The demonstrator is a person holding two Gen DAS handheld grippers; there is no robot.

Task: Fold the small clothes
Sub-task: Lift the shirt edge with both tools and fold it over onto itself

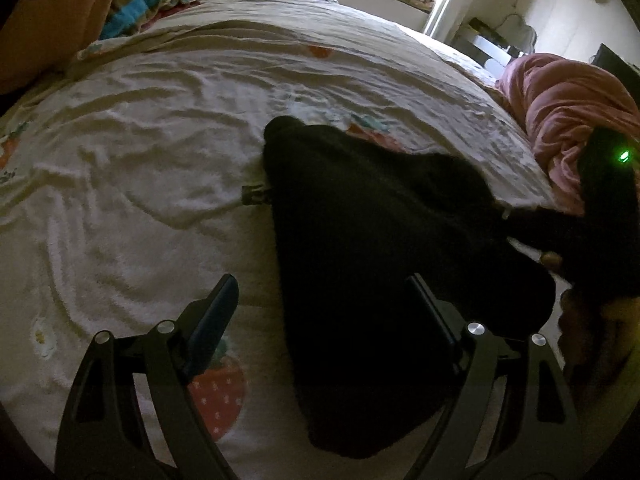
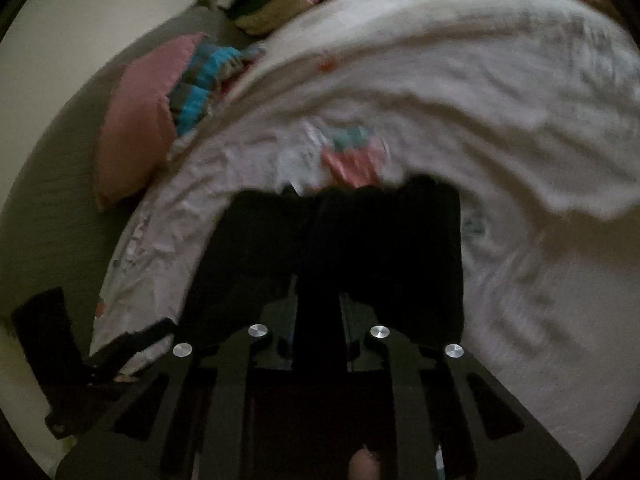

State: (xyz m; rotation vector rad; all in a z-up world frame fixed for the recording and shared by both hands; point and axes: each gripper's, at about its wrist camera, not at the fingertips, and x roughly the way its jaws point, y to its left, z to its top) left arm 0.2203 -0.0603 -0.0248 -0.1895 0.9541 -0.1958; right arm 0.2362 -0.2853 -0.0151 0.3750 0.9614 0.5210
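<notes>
A black garment (image 1: 380, 248) is spread on a white bedspread (image 1: 140, 152) printed with strawberries, on its right half as seen in the left wrist view. The left gripper (image 1: 320, 304) is held over the near edge of the garment with its jaws set wide apart; one finger (image 1: 216, 312) stands over the bare bedspread, the other over the black cloth, and nothing is gripped. The right gripper (image 2: 318, 304) is seen with its jaws drawn nearly together on a fold of the black garment, which is pinched between them and spreads away in front. A pink blanket (image 1: 560, 120) is bunched at the far right of the bed, and a pink pillow (image 2: 140, 120) and striped blanket (image 2: 204, 80) are piled at its head.
</notes>
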